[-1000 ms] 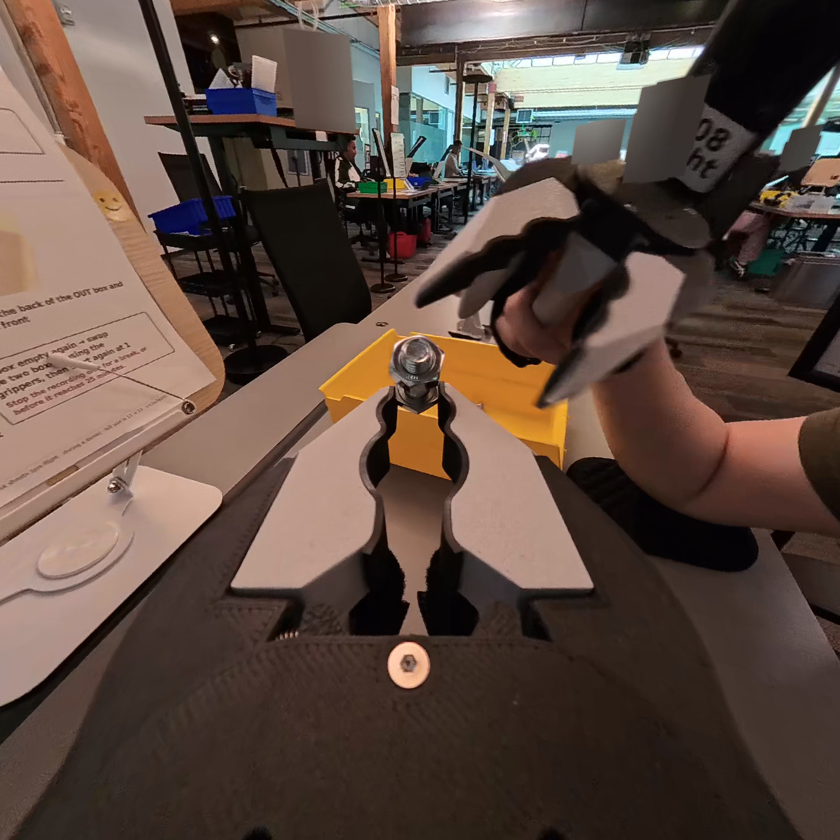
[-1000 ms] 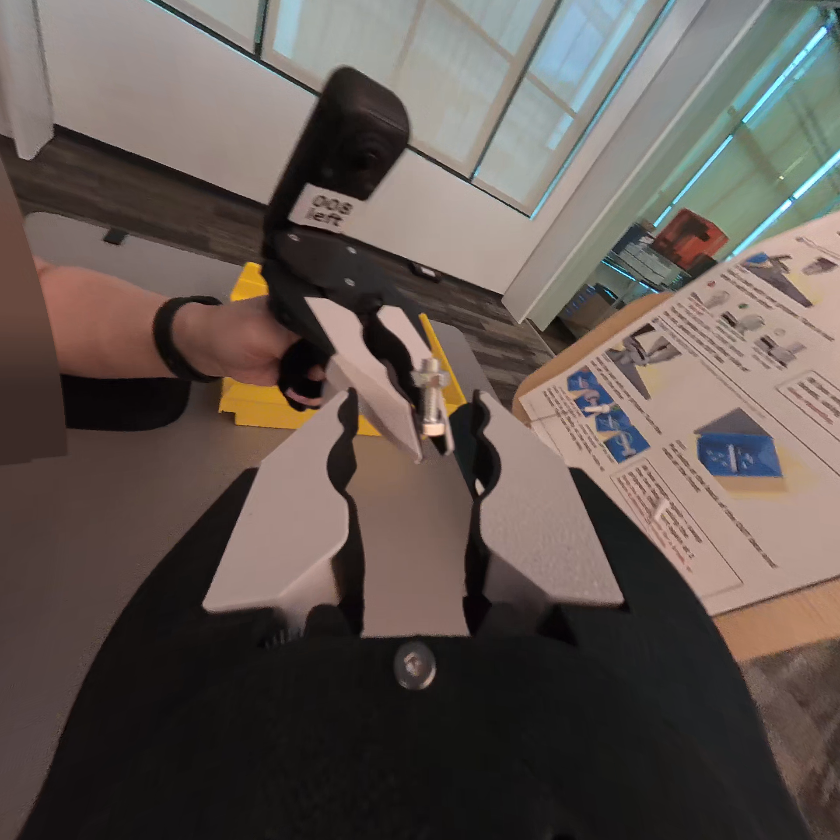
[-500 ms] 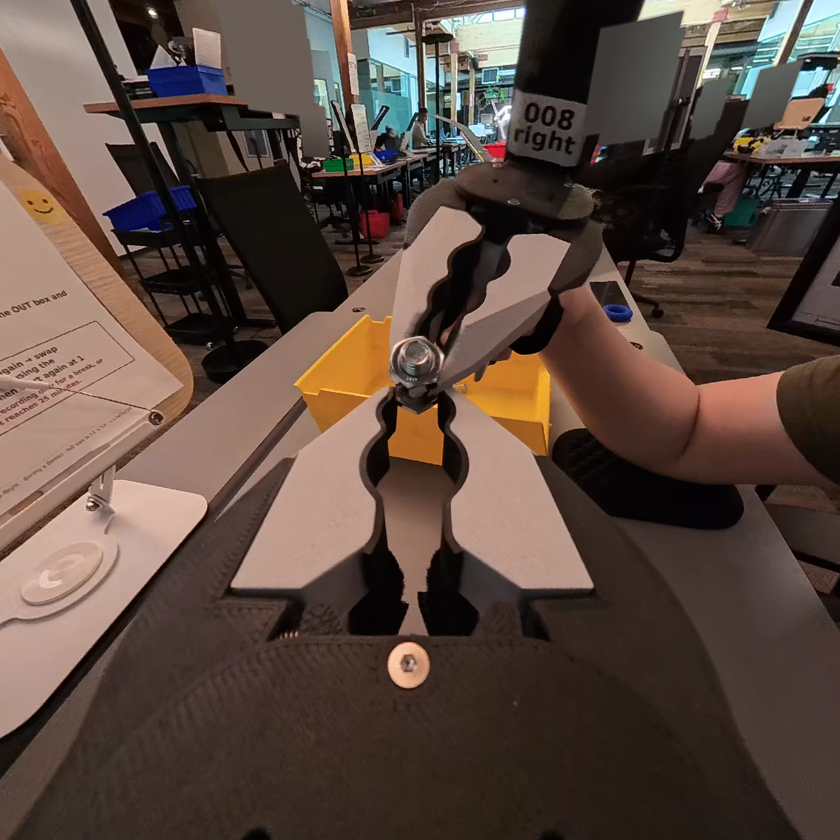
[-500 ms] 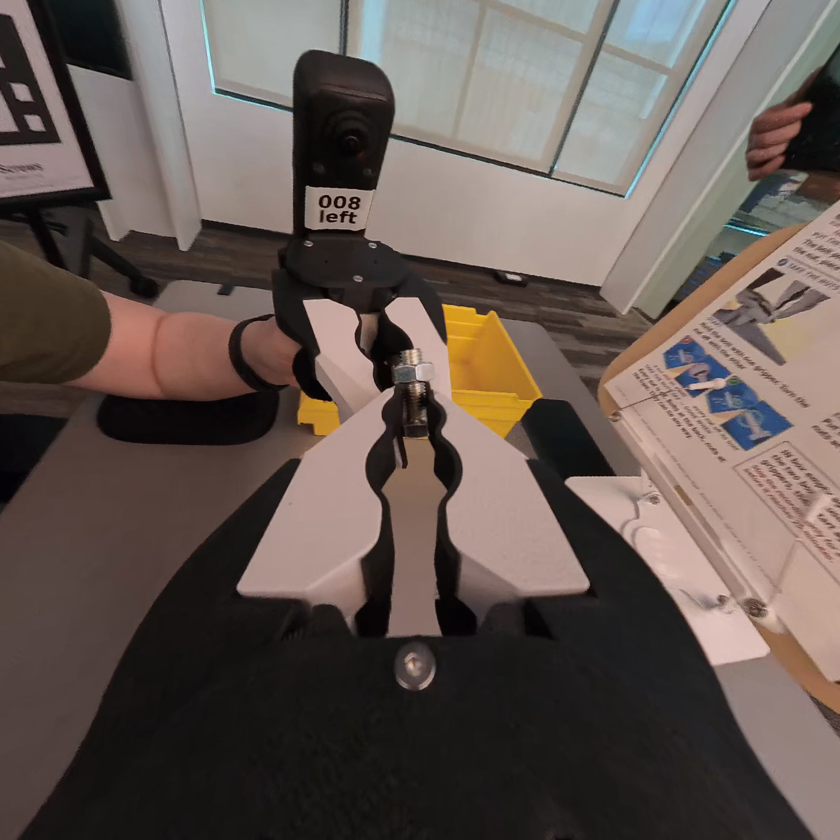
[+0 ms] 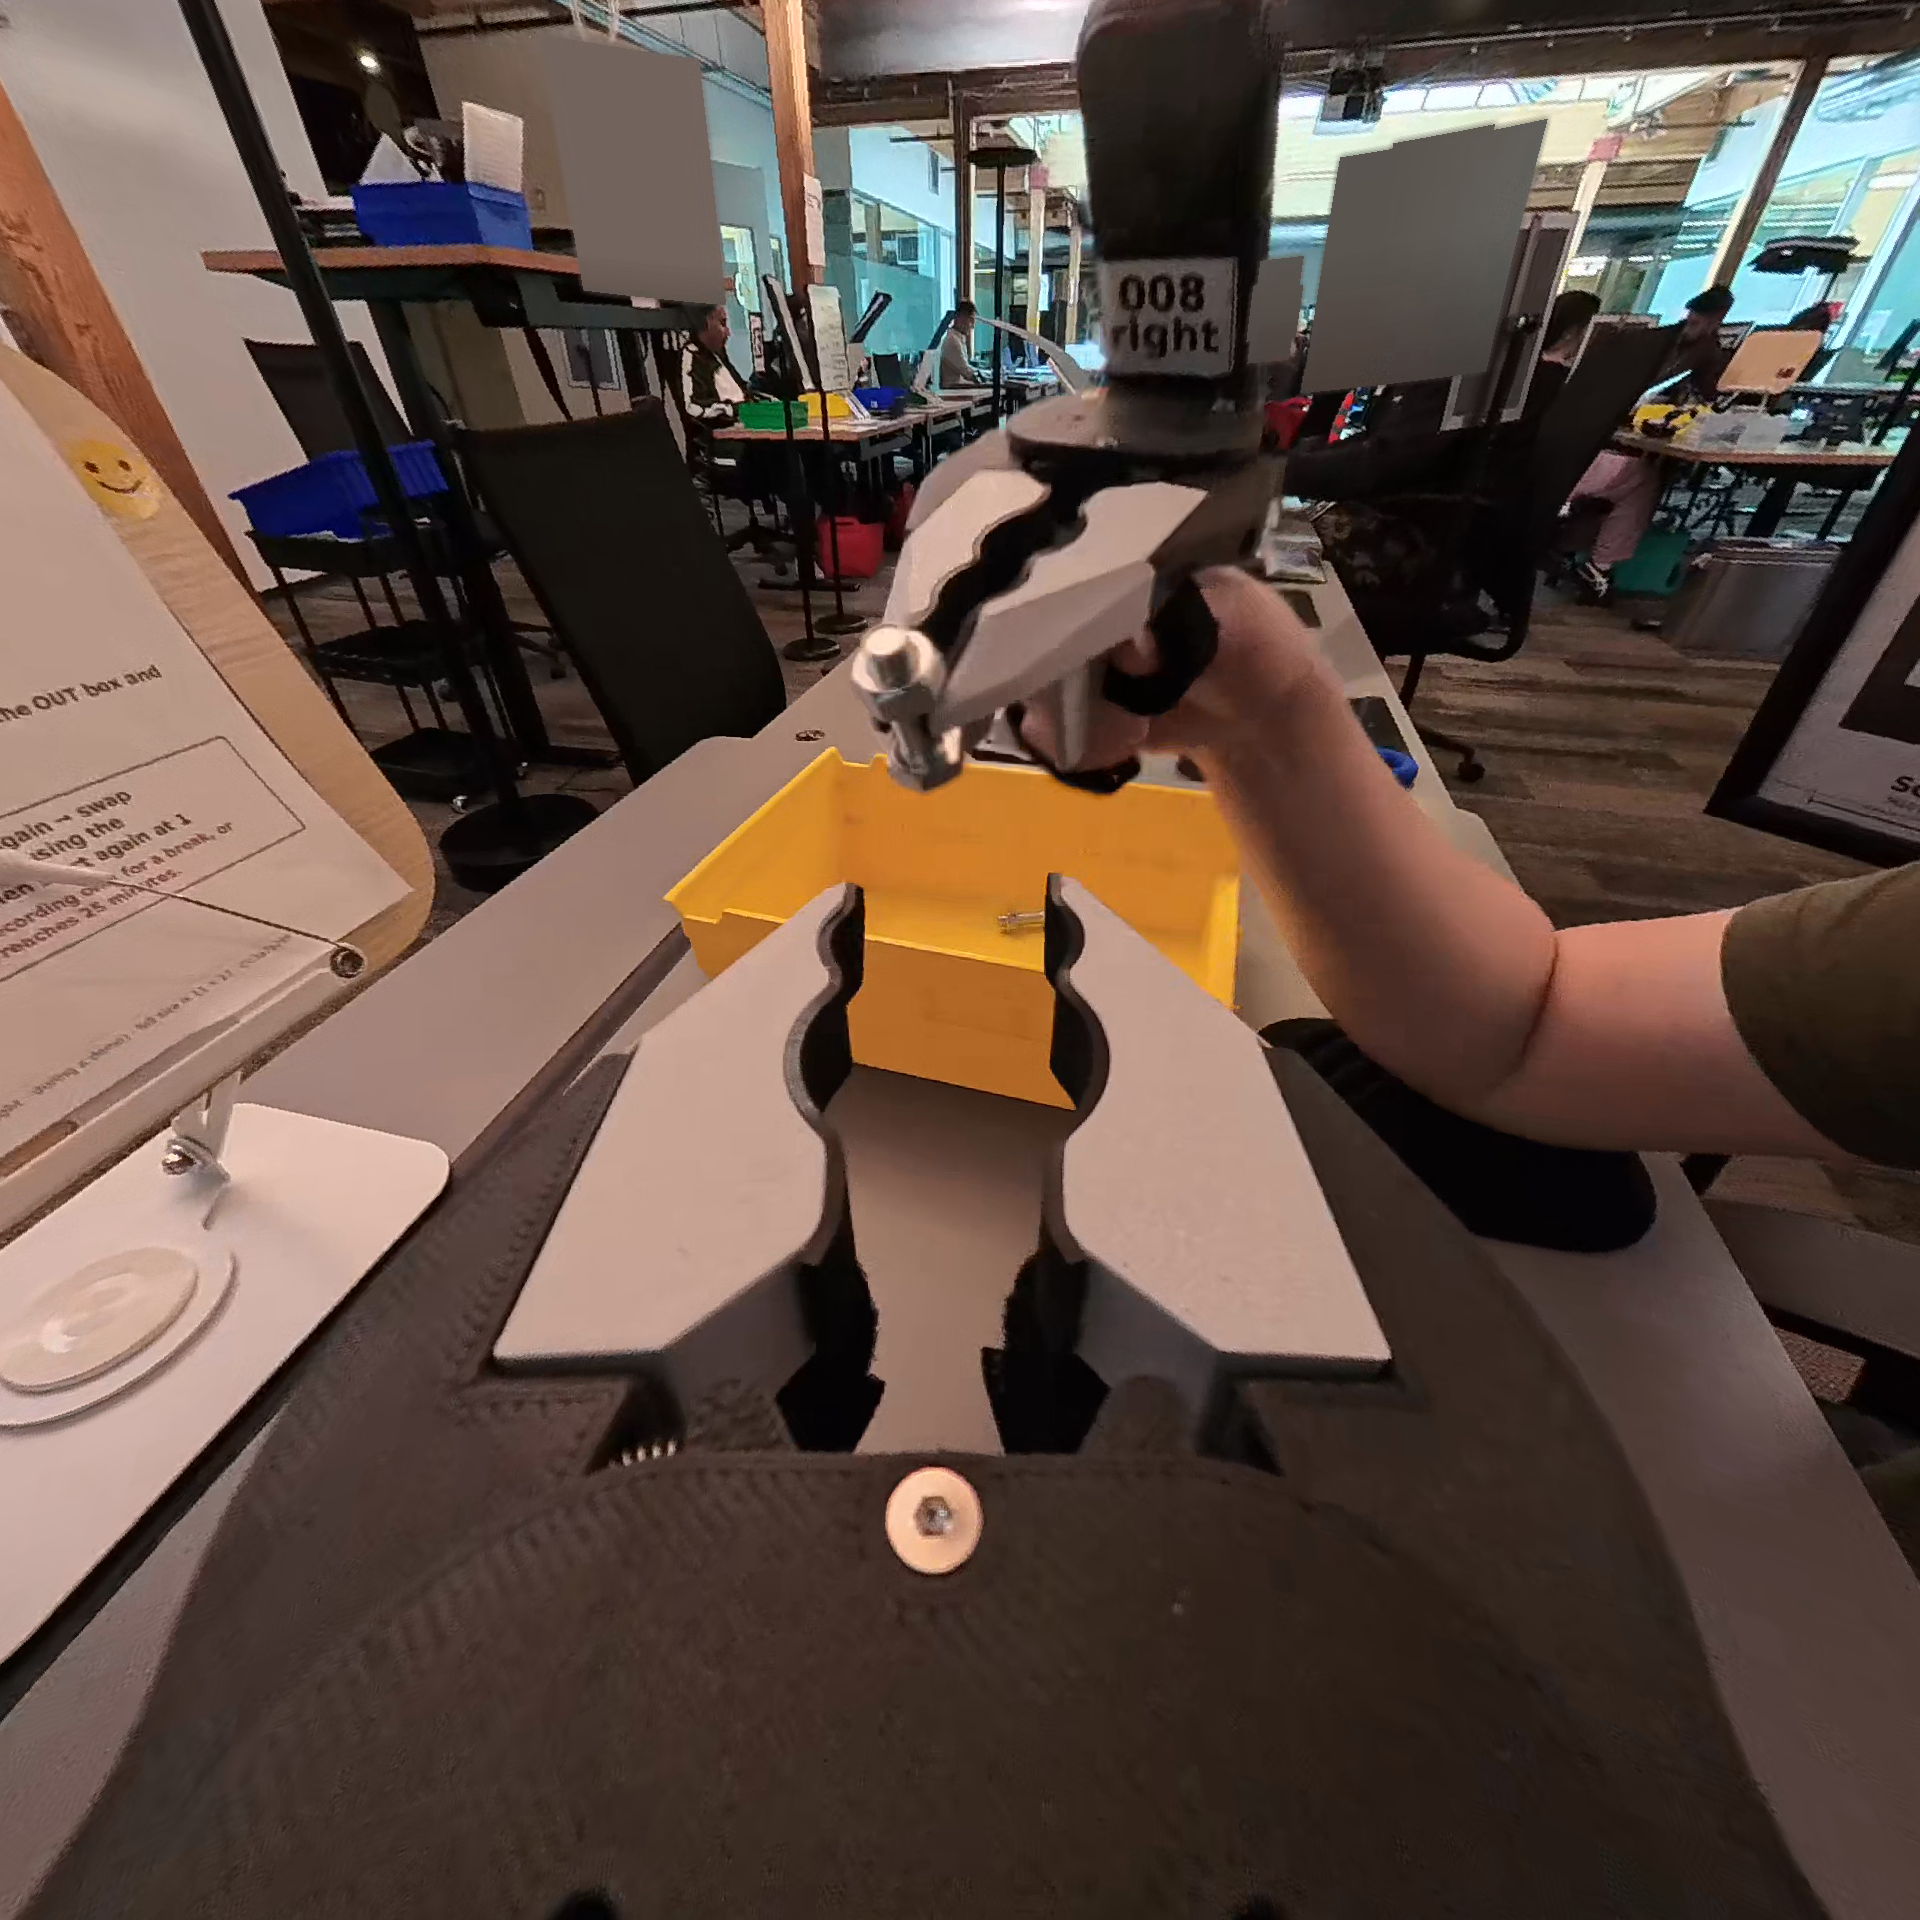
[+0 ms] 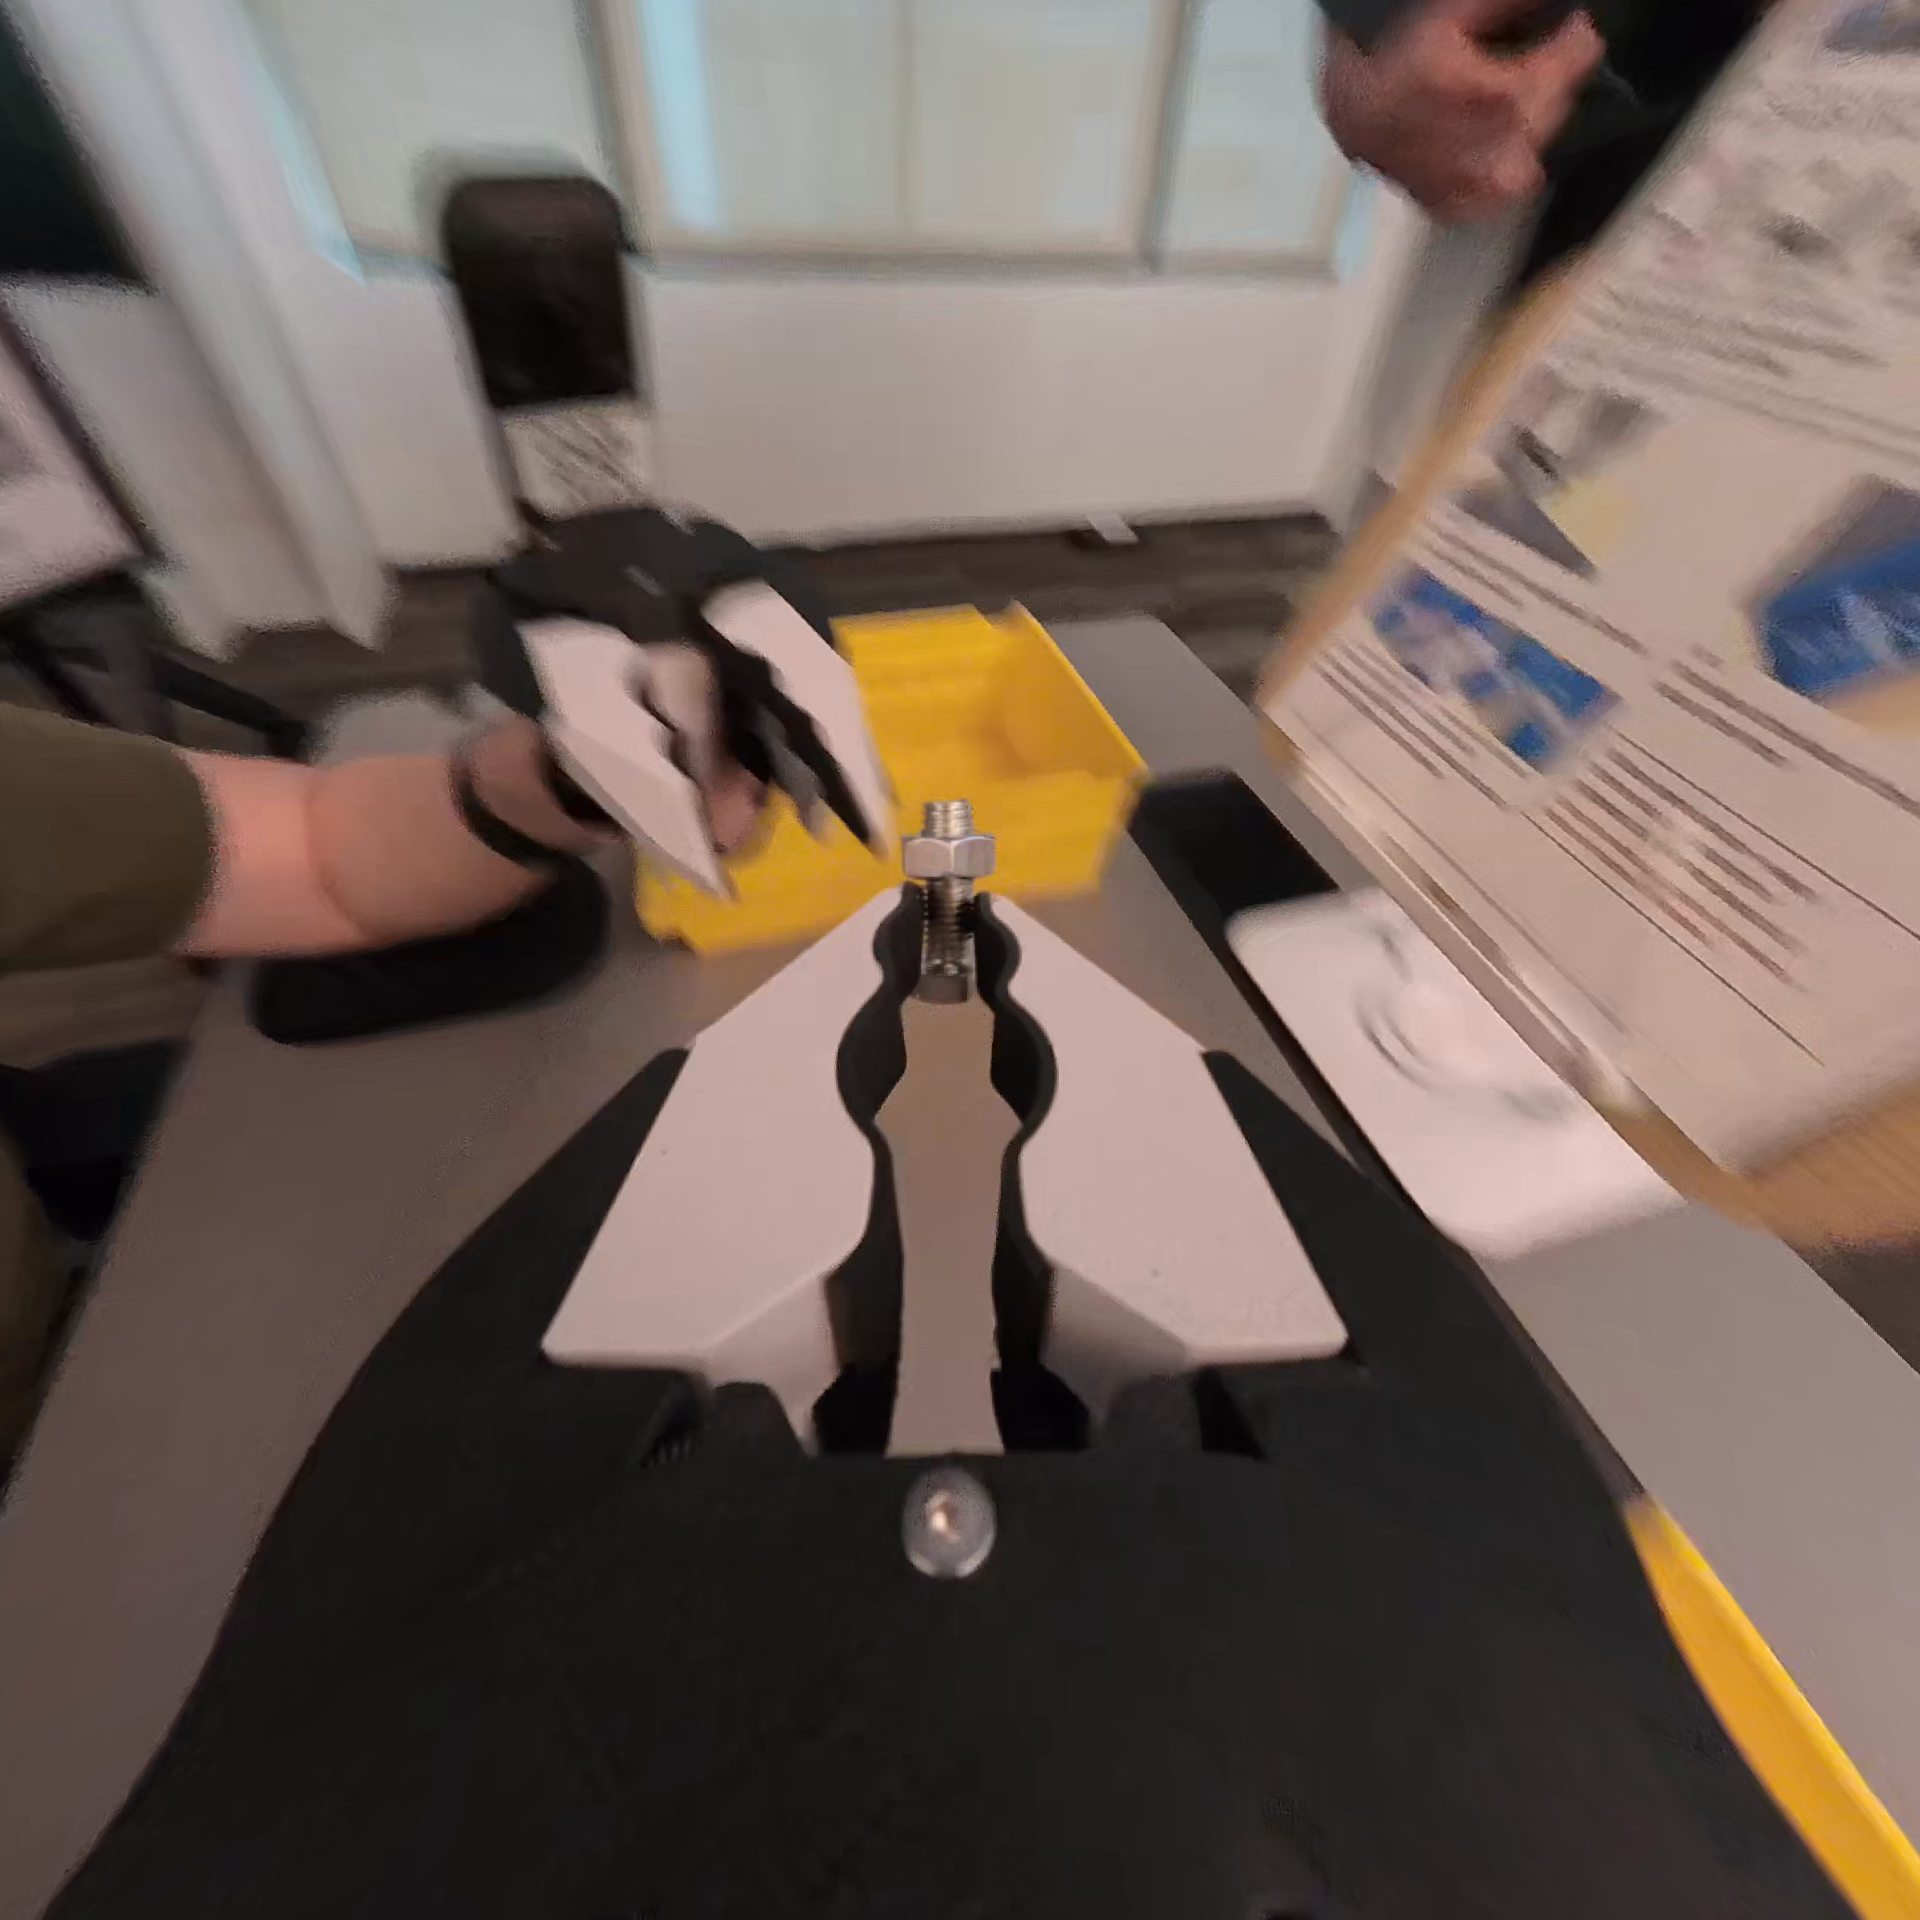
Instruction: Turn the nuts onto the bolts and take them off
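Observation:
My right gripper (image 6: 943, 920) is shut on the threaded shank of a silver bolt (image 6: 943, 940), pads pressed on both sides. A hex nut (image 6: 948, 857) sits on the bolt just beyond the fingertips. In the left wrist view the right gripper (image 5: 920, 717) holds the bolt (image 5: 902, 707) in the air above the far rim of the yellow bin (image 5: 790, 883). My left gripper (image 5: 951, 914) is open and empty, in front of the bin. It also shows, blurred, in the right wrist view (image 6: 795, 852), left of the bolt and apart from it.
Another small bolt (image 5: 1023, 920) lies inside the yellow bin (image 6: 1049, 727). An instruction sheet on a wooden stand (image 5: 125, 790) with a white base (image 5: 260, 1205) stands at the left. A black wrist pad (image 5: 1455, 1153) lies under the forearm on the grey table (image 5: 499, 997). There is about 5 centimeters between the tips of the two grippers.
The left gripper held the bolt and nut a second ago. The right gripper closed on the bolt, the left gripper opened and let go, and the right gripper lifted the bolt away.

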The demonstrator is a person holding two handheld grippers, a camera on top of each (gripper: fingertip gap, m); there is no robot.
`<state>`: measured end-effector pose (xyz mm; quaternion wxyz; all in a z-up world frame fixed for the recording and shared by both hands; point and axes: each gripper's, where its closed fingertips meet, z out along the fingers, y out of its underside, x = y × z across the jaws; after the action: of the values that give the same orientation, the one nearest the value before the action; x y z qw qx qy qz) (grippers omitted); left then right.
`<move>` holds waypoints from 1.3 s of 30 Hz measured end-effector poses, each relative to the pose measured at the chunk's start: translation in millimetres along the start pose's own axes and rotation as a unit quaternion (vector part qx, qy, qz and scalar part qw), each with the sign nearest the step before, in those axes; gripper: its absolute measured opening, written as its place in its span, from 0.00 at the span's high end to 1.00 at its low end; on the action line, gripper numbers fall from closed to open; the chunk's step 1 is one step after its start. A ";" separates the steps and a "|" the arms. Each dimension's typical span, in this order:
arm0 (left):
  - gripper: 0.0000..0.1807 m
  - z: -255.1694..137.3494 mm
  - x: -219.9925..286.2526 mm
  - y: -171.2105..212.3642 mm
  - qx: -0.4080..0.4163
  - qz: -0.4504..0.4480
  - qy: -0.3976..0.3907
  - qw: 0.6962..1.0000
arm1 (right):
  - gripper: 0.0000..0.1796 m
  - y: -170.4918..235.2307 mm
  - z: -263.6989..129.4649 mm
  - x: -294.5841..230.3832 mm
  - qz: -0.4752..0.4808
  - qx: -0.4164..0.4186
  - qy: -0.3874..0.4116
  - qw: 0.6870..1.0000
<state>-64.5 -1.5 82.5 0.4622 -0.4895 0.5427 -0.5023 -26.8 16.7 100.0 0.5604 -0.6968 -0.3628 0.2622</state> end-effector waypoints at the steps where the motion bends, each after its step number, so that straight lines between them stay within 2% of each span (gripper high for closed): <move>1: 0.82 -0.5 0.1 -0.3 -0.002 0.001 -0.001 1.000 | 0.96 19.1 -17.9 20.3 0.002 -0.061 0.060 0.996; 3: 0.82 -1.6 1.1 -1.8 -0.005 0.006 -0.005 1.000 | 0.96 77.4 -69.0 58.8 0.035 -0.211 0.172 0.961; 6: 0.82 -3.3 2.5 -3.0 -0.013 0.018 -0.010 1.000 | 0.96 172.4 -148.2 93.1 0.187 -0.380 0.281 0.861; 8: 0.83 -4.1 3.7 -3.3 -0.017 0.019 -0.009 1.000 | 0.96 225.2 -182.3 96.6 0.282 -0.454 0.300 0.790; 9: 0.83 -4.4 3.7 -3.2 -0.020 0.020 -0.009 1.000 | 0.96 245.4 -189.9 94.2 0.312 -0.477 0.289 0.769; 11: 0.83 -5.4 2.5 -3.1 -0.022 0.019 -0.011 1.000 | 0.96 271.8 -193.3 90.7 0.351 -0.498 0.259 0.750; 17: 0.83 -6.0 0.4 -1.4 -0.028 0.015 -0.011 0.999 | 0.96 302.0 -190.8 88.8 0.386 -0.519 0.227 0.728; 31: 0.84 -10.2 -1.0 -5.1 -0.029 0.018 -0.015 0.999 | 0.94 316.4 -183.9 78.6 0.405 -0.544 0.193 0.709; 34: 0.83 -15.6 -4.2 -9.8 -0.025 0.019 -0.021 0.999 | 0.90 301.5 -182.7 89.4 0.378 -0.523 0.217 0.733; 37: 0.82 -30.1 -13.5 -20.7 -0.020 0.030 -0.043 0.998 | 0.90 259.7 -171.2 99.8 0.337 -0.463 0.241 0.784; 39: 0.81 -47.1 -25.5 -30.2 -0.019 0.039 -0.073 0.996 | 0.89 219.0 -162.8 109.4 0.272 -0.412 0.269 0.827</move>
<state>-106.9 27.8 116.1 0.5105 -0.5116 0.5357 -0.4367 210.8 -15.8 -70.0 0.2025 -0.9764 -0.0674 0.0324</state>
